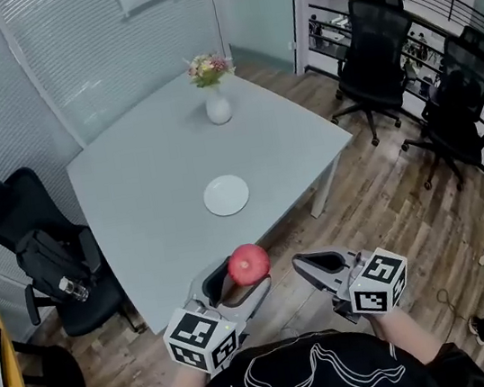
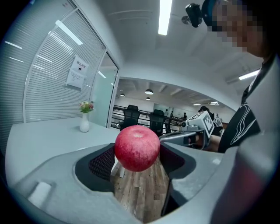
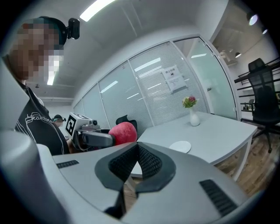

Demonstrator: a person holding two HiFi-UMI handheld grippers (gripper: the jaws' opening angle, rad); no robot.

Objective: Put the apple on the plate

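A red apple [image 1: 248, 264] is clamped between the jaws of my left gripper [image 1: 240, 278], which is held in the air just off the near edge of the grey table [image 1: 132, 187]. In the left gripper view the apple [image 2: 137, 148] fills the gap between the pads, above wooden floor. A round white plate [image 1: 226, 194] lies bare on the table, beyond the apple. My right gripper [image 1: 305, 265] hovers to the right of the apple, jaws shut with nothing in them. The right gripper view shows the apple [image 3: 124, 132] at left and the plate [image 3: 180, 146] further off.
A white vase of flowers [image 1: 217, 105] stands at the far side of the table. A black office chair [image 1: 51, 255] with a bag and a bottle sits by the table's left edge. More black chairs [image 1: 374, 49] stand at the right over wooden floor.
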